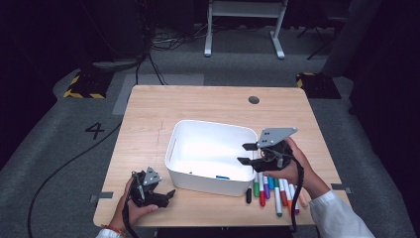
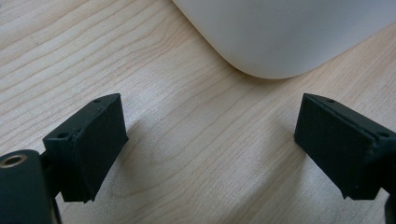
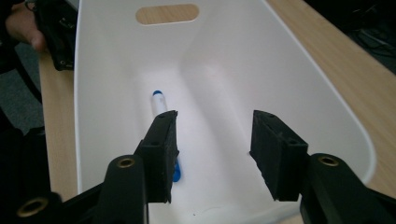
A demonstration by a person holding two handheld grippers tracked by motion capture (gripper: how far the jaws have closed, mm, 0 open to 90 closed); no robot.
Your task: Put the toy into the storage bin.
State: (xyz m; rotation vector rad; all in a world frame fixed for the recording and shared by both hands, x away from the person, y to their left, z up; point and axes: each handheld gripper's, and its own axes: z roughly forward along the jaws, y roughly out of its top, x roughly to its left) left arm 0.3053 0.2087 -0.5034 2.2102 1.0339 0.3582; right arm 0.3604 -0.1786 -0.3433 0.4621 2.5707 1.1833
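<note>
A white plastic bin [image 1: 208, 144] stands in the middle of the wooden table [image 1: 148, 109]. A blue marker [image 3: 160, 103] lies on its floor [image 1: 222, 177]. My right gripper [image 1: 246, 153] hovers over the bin's right end, open with nothing between its jaws; in the right gripper view [image 3: 212, 140] it looks down into the bin [image 3: 233, 70]. Several coloured markers [image 1: 272, 191] lie in a row on the table under the right hand. My left gripper [image 1: 171, 194] rests open at the table's front left, its jaws [image 2: 210, 149] wide apart just short of the bin's corner [image 2: 280, 42].
A cable hole [image 1: 253, 99] sits near the table's far edge. A black marker [image 1: 248, 195] lies nearest the bin's front wall. A white frame [image 1: 245, 25] and cables lie on the floor beyond the table.
</note>
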